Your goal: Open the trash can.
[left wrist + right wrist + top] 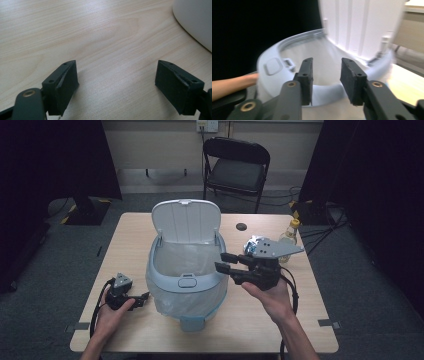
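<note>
A pale blue bin (186, 281) with a clear liner stands mid-table, its white lid (186, 220) tipped up at the back. My right gripper (222, 261) hovers at the bin's right rim and points across the opening. In the right gripper view my right gripper (327, 65) has its jaws apart with nothing between them, and the rim (272, 62) and lid (359, 25) lie beyond. My left gripper (145, 297) rests on the table left of the bin. It is wide open over bare wood (116, 72), with the bin wall (195, 20) at the upper right.
A small bottle with a yellow cap (289, 237) and a crumpled shiny wrapper (252, 242) sit behind my right gripper. A cable hole (241, 226) is in the tabletop. A black folding chair (235, 167) stands beyond the table's far edge.
</note>
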A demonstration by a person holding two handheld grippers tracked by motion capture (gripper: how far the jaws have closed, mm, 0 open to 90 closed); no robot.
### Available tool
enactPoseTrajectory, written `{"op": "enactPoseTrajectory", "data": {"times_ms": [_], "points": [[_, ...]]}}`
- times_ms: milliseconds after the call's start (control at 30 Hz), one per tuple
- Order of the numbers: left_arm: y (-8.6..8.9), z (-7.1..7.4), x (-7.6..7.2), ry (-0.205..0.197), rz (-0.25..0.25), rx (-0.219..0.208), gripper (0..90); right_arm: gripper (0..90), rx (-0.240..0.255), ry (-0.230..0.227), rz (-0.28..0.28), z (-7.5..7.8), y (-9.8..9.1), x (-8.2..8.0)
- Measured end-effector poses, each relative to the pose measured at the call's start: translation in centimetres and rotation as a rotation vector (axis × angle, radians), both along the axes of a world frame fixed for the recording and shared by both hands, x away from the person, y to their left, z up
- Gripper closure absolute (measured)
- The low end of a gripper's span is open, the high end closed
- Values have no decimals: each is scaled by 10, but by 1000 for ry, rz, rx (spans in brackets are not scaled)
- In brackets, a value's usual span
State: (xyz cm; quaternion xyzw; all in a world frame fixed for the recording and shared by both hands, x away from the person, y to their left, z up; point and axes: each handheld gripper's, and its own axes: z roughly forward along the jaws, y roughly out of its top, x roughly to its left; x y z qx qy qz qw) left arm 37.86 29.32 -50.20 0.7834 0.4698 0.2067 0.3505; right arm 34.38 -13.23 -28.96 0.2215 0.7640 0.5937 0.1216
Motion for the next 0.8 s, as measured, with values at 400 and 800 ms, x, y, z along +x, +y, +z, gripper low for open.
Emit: {"op": "enactPoseTrajectory", "data": {"times_ms": [400,800], "points": [[0,0,0,1,-5,2,176,529,-40,31,-177,-5,-44,24],[0,0,0,0,-3,5,175,475,-66,157,-317,-63,-71,48]]}}
